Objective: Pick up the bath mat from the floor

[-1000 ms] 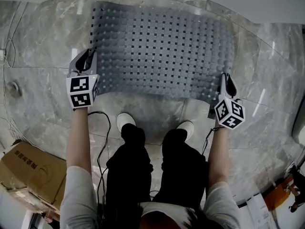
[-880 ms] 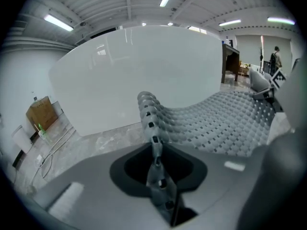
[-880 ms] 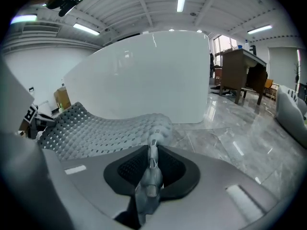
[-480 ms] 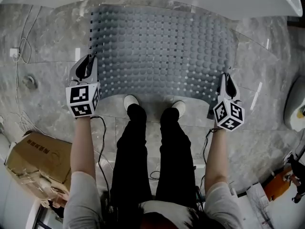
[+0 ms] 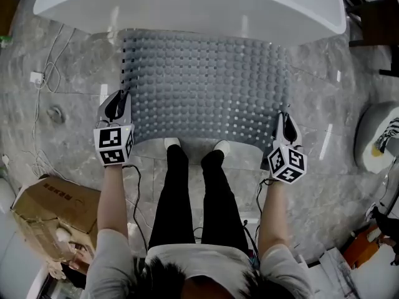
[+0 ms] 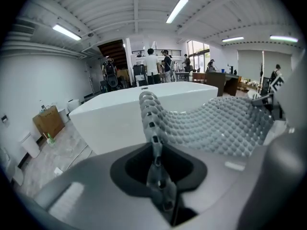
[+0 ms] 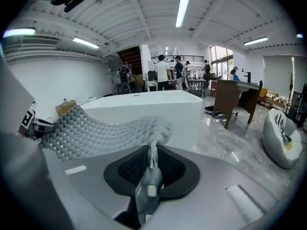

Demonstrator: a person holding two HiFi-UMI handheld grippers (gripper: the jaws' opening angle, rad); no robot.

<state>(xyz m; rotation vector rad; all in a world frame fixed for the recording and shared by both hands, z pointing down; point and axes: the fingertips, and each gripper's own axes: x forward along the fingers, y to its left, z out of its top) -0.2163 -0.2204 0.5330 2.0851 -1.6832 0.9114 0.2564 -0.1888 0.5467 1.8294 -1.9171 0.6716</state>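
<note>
Biggest thing in the head view is the grey marble floor (image 5: 56,154), and along the top edge sits a long white bathtub (image 5: 187,5). In front of the tub is the bath mat (image 5: 206,86), grey, bumpy and full of little square holes. It's stretched out between the two grippers, and its near edge hangs right over the toes of the person's white shoes (image 5: 171,143). From the gripper views the mat sags in the middle, with the tub wall behind it. No way to tell if the far edge touches the floor.

Bottom left there's a beat-up cardboard box (image 5: 53,213). The person stands in black trousers (image 5: 187,198) with both arms out.

The left gripper (image 5: 116,104) is clamped on the mat's near left corner. Its own view shows the jaws pinching the perforated edge. The right gripper (image 5: 285,124) is doing the same on the near right corner, jaws squeezed on the mat's rim. Each has its marker cube (image 5: 113,144) at the back, and thin cables (image 5: 47,80) snake across the floor on the left.
</note>
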